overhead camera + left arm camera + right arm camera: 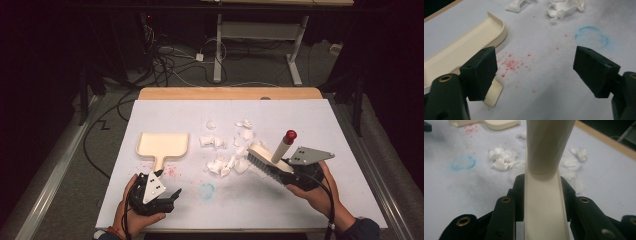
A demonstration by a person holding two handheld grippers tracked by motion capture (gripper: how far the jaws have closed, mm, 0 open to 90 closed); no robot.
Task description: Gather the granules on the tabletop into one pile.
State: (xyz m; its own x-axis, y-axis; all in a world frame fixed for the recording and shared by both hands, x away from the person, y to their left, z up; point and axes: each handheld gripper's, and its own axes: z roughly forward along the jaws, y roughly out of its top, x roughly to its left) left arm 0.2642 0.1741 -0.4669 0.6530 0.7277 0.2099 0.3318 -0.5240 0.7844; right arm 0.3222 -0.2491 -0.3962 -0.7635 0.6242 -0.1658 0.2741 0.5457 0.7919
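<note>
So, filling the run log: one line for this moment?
left hand-held gripper open by dustpan | right hand-held gripper holds brush | paper scraps unswept

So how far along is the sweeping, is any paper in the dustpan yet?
Not yet. Done: the right gripper is shut on the brush, whose bristles sit at the edge of the paper scraps. In hand: the open left gripper sits by the dustpan handle, not gripping it. Left: grasp the dustpan, sweep the scattered scraps in.

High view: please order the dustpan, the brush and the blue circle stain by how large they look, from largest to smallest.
1. dustpan
2. brush, which looks somewhat smaller, though its tilt and the right gripper holding it make this less sure
3. blue circle stain, clearly smallest
</note>
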